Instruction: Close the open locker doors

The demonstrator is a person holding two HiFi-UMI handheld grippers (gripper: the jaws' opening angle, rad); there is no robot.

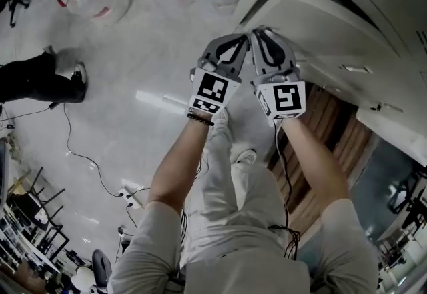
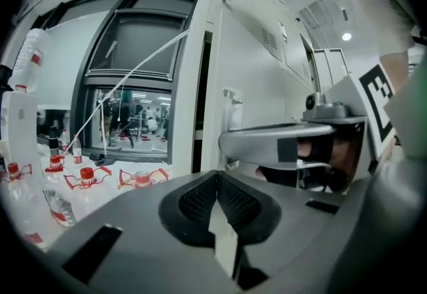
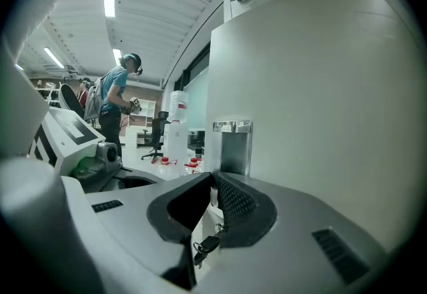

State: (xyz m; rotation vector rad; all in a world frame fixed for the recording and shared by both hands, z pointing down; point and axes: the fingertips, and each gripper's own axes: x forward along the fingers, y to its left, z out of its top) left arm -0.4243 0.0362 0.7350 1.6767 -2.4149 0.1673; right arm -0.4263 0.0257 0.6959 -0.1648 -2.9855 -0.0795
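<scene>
White locker door (image 3: 320, 99) fills the frame's right half; my right gripper (image 3: 212, 183) stands narrow at its edge, keys (image 3: 207, 246) dangling in the gap. My left gripper (image 2: 217, 183) is pinched together, empty.

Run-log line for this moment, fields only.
stage: at locker door | left gripper: shut | right gripper: jaws narrow astride door edge, key between, grip unclear | door: open

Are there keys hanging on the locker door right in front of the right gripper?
Yes, the right gripper view shows small dark keys dangling at the edge of the white locker door.
</scene>
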